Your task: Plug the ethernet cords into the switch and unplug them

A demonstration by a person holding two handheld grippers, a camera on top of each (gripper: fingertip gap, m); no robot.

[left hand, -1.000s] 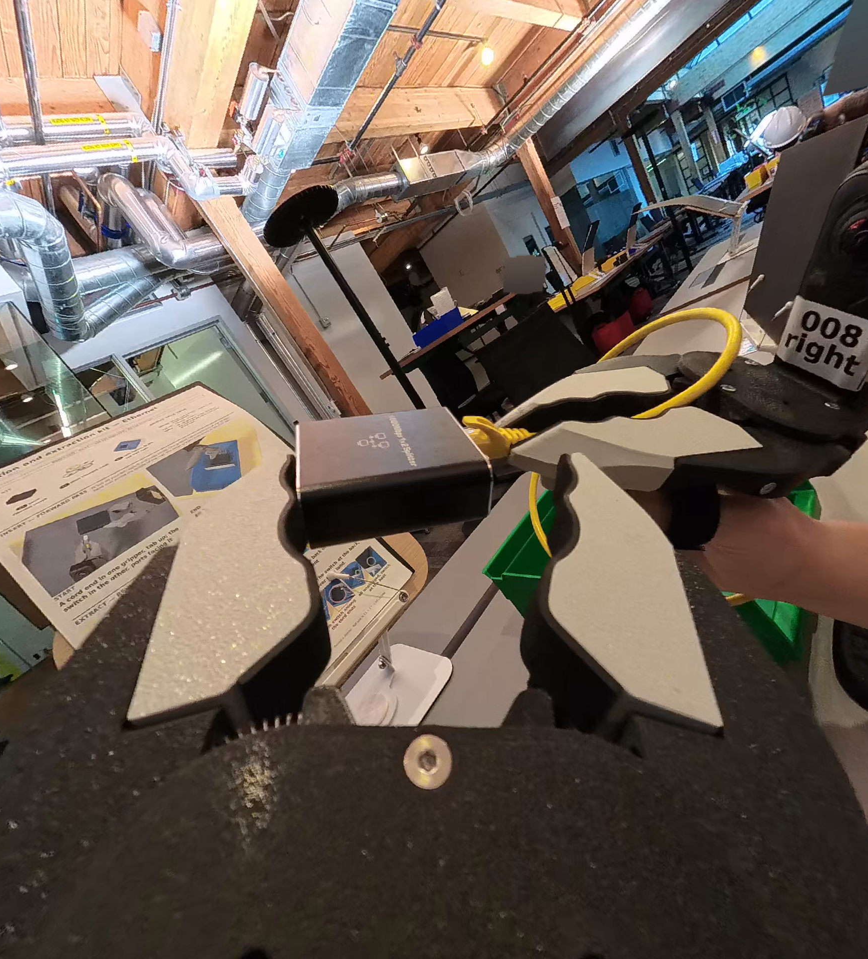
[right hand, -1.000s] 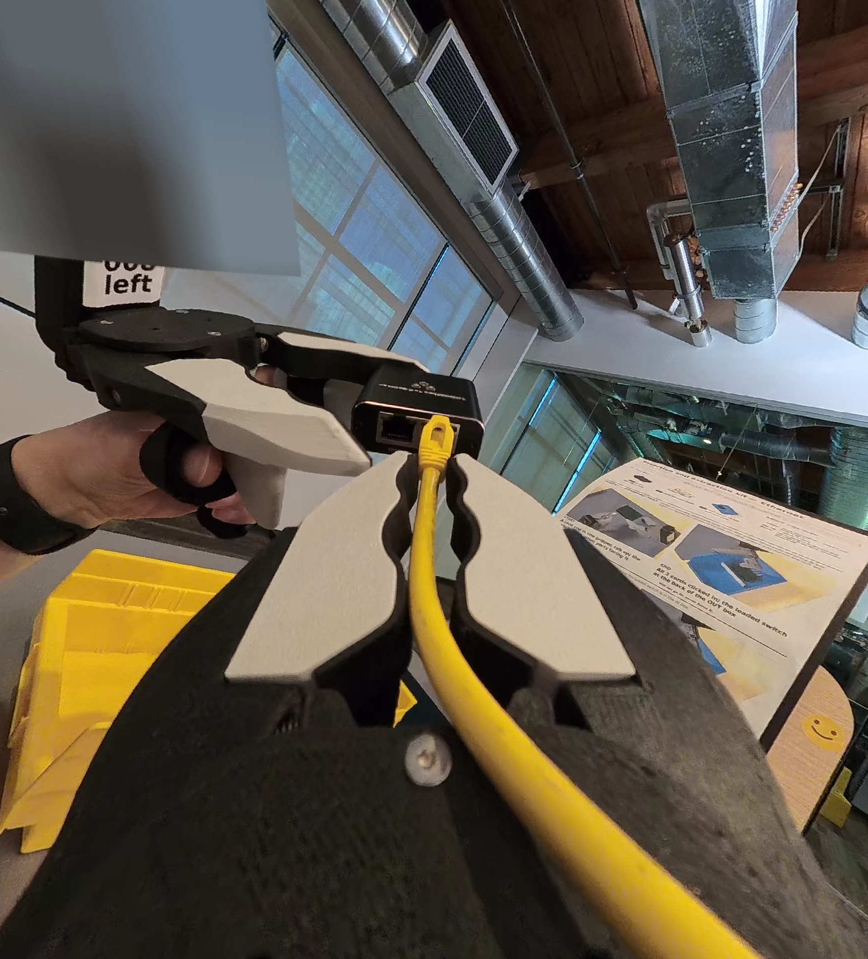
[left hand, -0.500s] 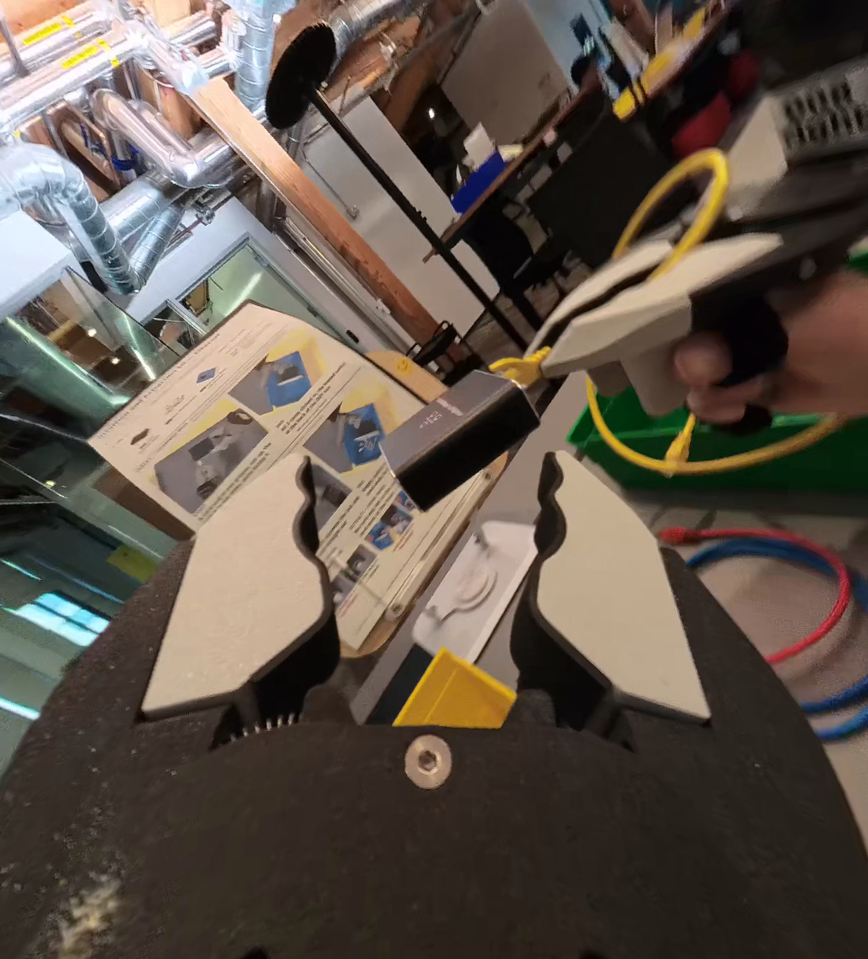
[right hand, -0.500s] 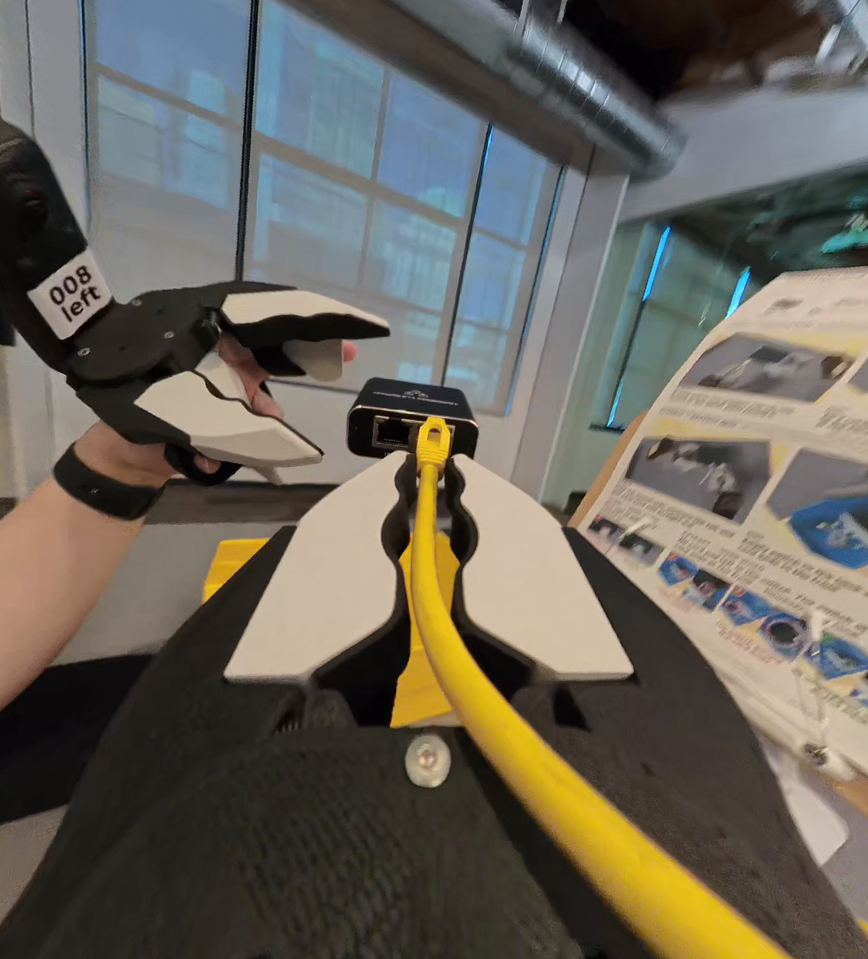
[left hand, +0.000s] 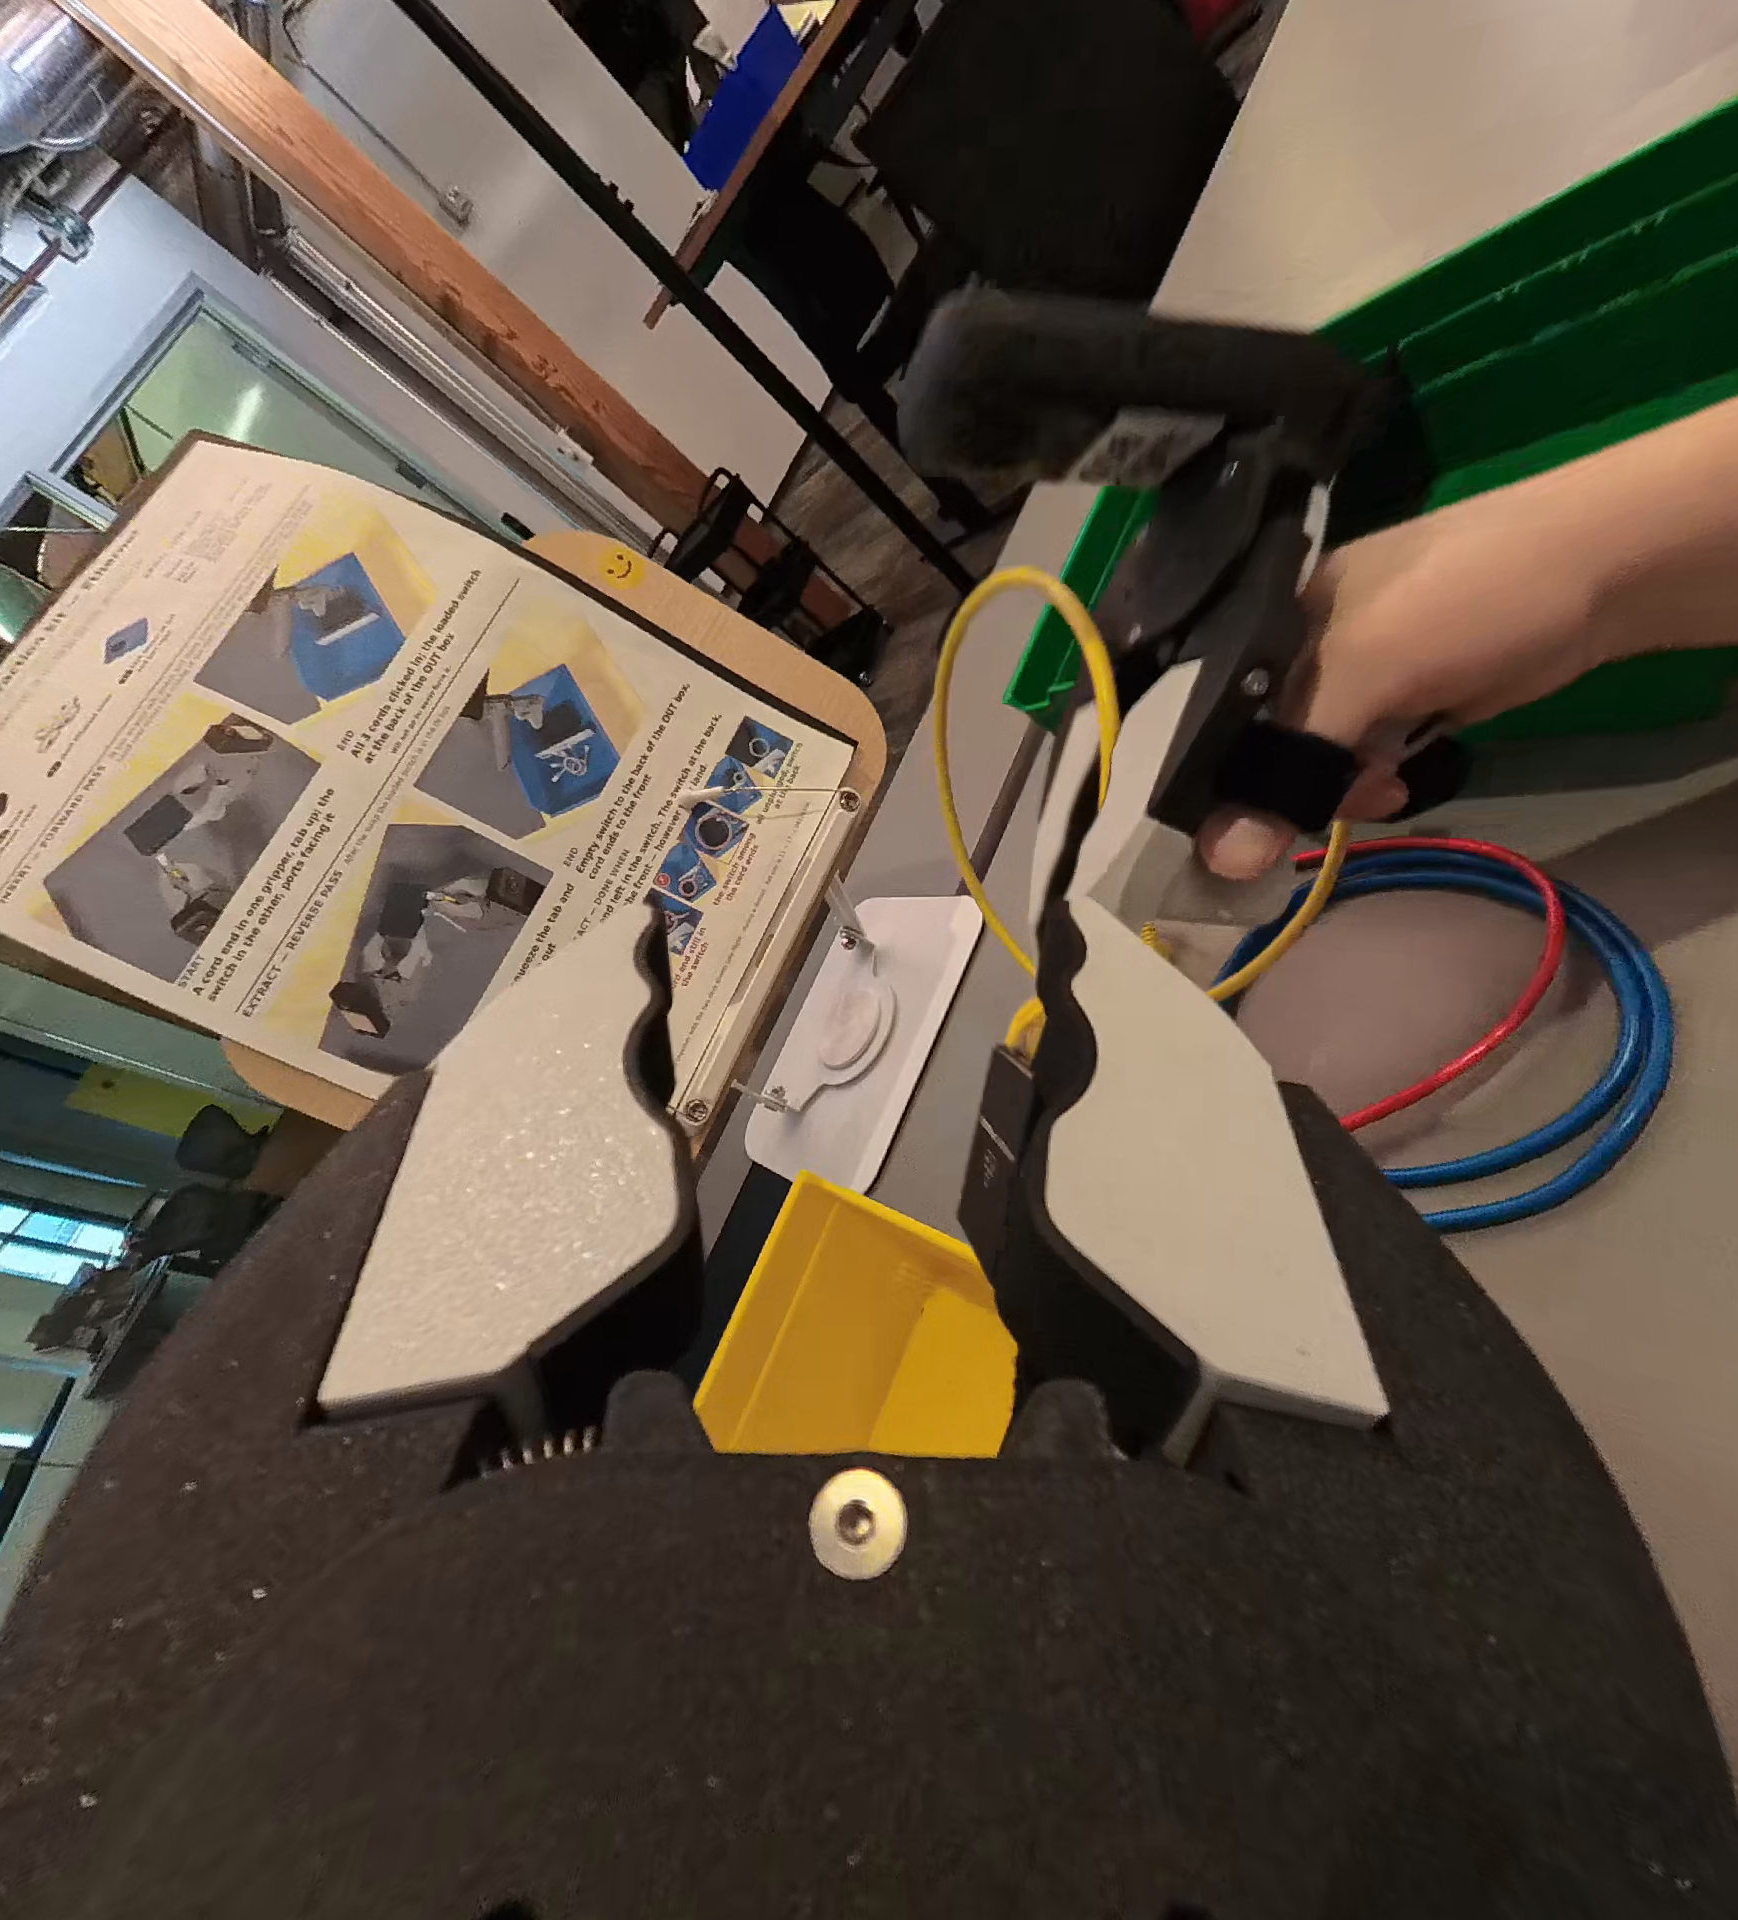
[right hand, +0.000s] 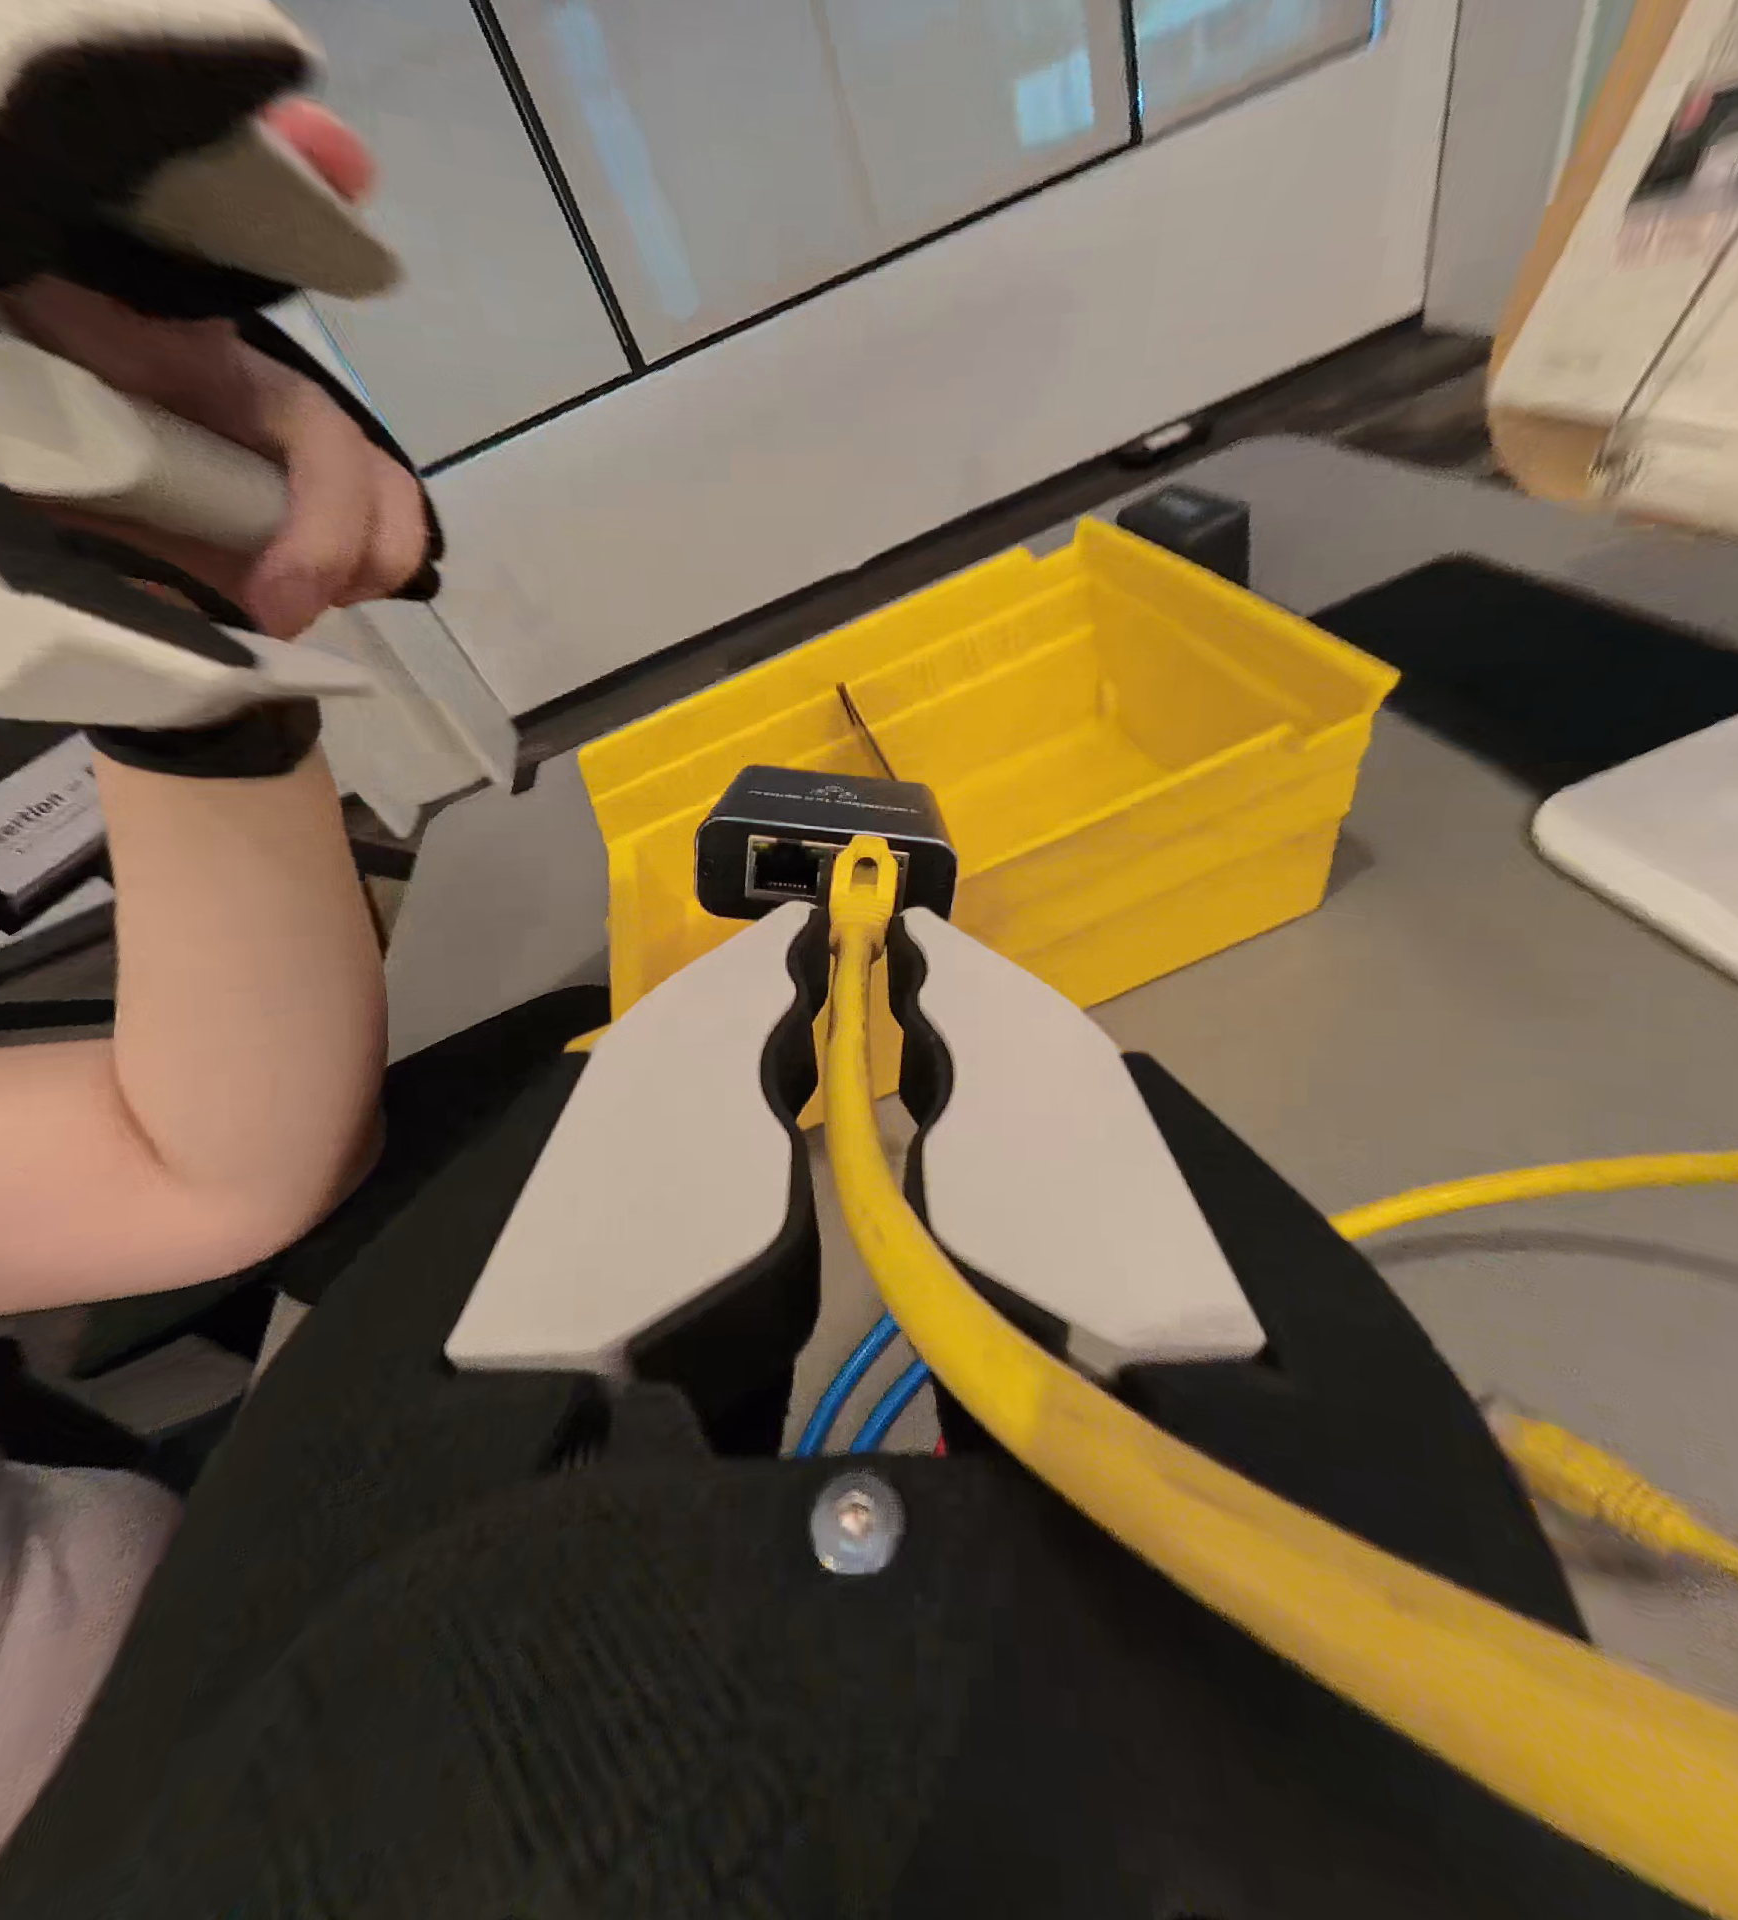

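Note:
My right gripper (right hand: 857, 920) is shut on the yellow ethernet cord (right hand: 860, 1091) just behind its plug. The plug sits in a port of the small black switch (right hand: 823, 831), which hangs on it in front of the yellow bin (right hand: 1156, 748). The port beside it is bare. My left gripper (left hand: 854, 914) is open with nothing between its fingers. In the left wrist view the switch (left hand: 995, 1153) shows edge-on, partly behind my right-hand finger, below the right gripper (left hand: 1093, 790). The left gripper's fingers (right hand: 252, 218) show blurred at upper left in the right wrist view, away from the switch.
Blue (left hand: 1613, 1039) and red (left hand: 1530, 935) cords lie coiled on the grey table. A green bin (left hand: 1571, 343) stands behind them. An instruction sheet (left hand: 377, 779) stands on a white base (left hand: 865, 1029). The yellow cord's loose end (right hand: 1613, 1507) lies at right.
My left gripper has drawn away from the switch and its jaws have narrowed somewhat. The right gripper has carried the cord, with the switch hanging on its plug, down toward the yellow bin.

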